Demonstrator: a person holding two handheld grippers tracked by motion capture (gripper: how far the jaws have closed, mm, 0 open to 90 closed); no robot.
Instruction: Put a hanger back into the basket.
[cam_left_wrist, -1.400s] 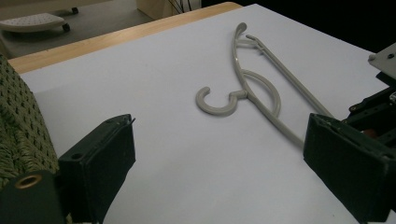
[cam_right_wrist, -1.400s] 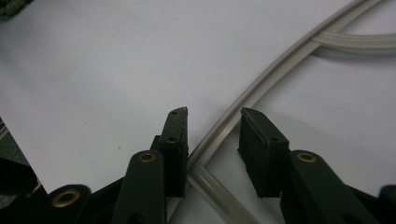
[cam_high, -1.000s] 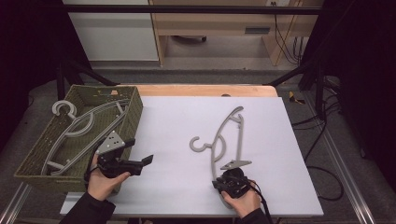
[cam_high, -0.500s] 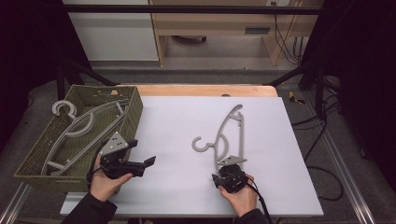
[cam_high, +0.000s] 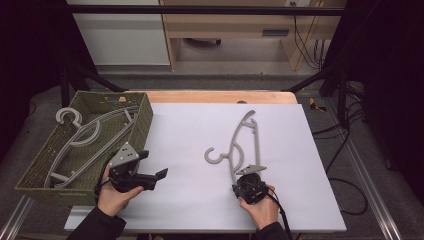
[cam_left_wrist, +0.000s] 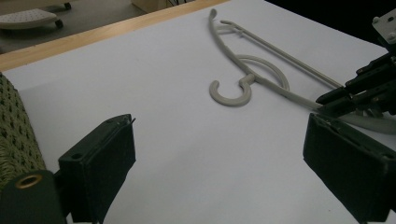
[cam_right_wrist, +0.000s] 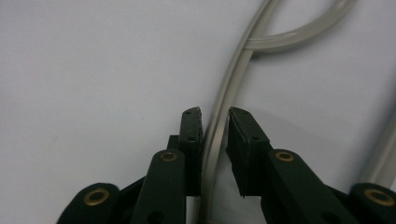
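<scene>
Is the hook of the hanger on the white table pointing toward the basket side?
Yes, in the high view the hook of the grey hanger curls out to the left, toward the woven basket.

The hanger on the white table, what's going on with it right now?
A person holds a gripper in each hand. The right gripper has just been closing its fingers around one arm of the grey hanger, which lies flat on the white table. The left gripper waits open beside the woven basket, which holds more hangers.

High overhead; gripper views near tabletop (cam_high: 190, 130)
</scene>
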